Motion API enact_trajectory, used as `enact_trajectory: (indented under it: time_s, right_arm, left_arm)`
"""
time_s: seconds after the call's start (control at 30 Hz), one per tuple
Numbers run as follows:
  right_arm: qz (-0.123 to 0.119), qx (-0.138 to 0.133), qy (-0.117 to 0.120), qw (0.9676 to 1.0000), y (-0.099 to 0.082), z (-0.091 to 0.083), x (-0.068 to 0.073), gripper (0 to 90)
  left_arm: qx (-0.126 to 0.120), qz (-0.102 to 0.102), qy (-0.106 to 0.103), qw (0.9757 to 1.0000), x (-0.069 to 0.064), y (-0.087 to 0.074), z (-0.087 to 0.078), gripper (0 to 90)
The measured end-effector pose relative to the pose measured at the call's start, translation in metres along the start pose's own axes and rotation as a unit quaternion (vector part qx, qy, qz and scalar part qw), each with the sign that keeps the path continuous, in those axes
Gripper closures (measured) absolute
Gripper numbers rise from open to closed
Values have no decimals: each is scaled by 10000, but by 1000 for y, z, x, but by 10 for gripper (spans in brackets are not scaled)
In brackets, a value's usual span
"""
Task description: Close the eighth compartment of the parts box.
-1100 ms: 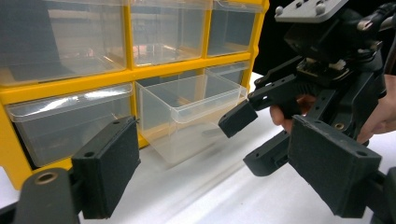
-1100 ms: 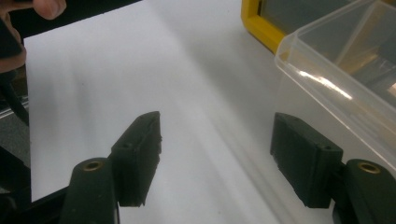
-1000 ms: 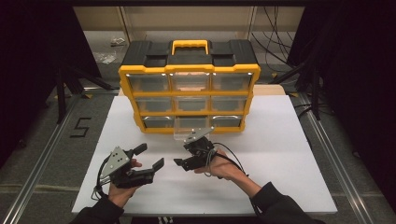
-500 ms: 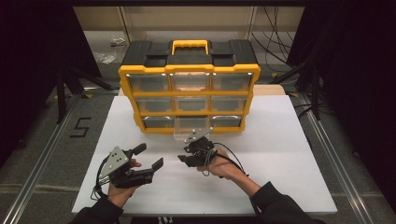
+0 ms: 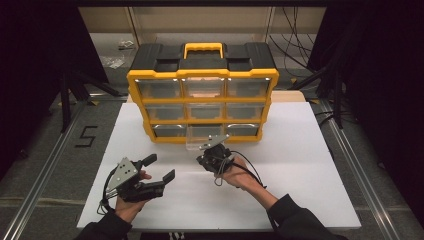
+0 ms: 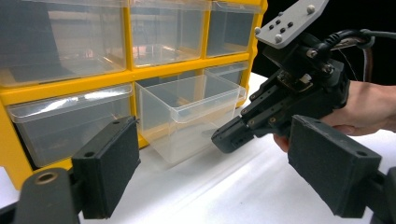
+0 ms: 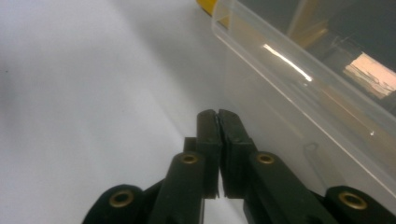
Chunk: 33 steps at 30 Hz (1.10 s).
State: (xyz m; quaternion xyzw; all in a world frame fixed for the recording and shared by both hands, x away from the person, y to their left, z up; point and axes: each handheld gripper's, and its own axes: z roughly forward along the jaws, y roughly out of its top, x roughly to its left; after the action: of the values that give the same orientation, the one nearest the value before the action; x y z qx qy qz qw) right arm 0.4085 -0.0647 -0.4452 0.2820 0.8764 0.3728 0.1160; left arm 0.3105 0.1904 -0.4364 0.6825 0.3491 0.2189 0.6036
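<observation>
Clear drawer (image 5: 200, 139), bottom row middle of the yellow organizer (image 5: 202, 95), now sticks partway out over the counter (image 5: 300, 165); 1 second ago it sat flush or nearly so, hard to tell at that size. My read: I've been drawing it open, so the pull is underway, not finished, with the drawer's back end apparently still in its slot. It looks empty in the left gripper view.

Right gripper (image 5: 211, 156) sits just in front of the drawer's lip, jaws pressed together with nothing visible between them; in its own view the closed tips (image 7: 218, 122) are just beside the drawer's front wall (image 7: 299, 107), contact unclear. It has shifted slightly since 0.5 seconds ago.

Left gripper (image 5: 159, 169) hovers over the counter left of the drawer, jaws spread wide and empty, about where it was.

Writing: a "5" marked on the floor (image 5: 86, 136) left of the counter. No brand readable on the organizer.
</observation>
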Motion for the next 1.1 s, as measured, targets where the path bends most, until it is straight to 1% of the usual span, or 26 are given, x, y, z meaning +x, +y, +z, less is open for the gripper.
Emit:
enact_trajectory:
  time_s: [0.17, 0.37, 0.53, 0.8, 1.1]
  right_arm:
    - [-47, 1, -195, 9998, -1, 2, -3, 900]
    - [-58, -16, -360, 9993, -2, 5, -4, 900]
    - [-144, -27, -528, 9985, -3, 5, -6, 900]
    - [-191, -65, -691, 9974, -3, 6, -8, 900]
    - [-188, -91, -760, 9969, -2, 7, -9, 900]
  left_arm:
    - [-1, -8, 0, 10000, 0, 0, 0, 160]
    - [8, -2, -8, 10000, 0, 0, 0, 160]
    - [9, 9, -7, 10000, 0, 0, 0, 160]
    - [4, -4, -1, 10000, 0, 0, 0, 160]
    - [5, -2, -1, 10000, 0, 0, 0, 160]
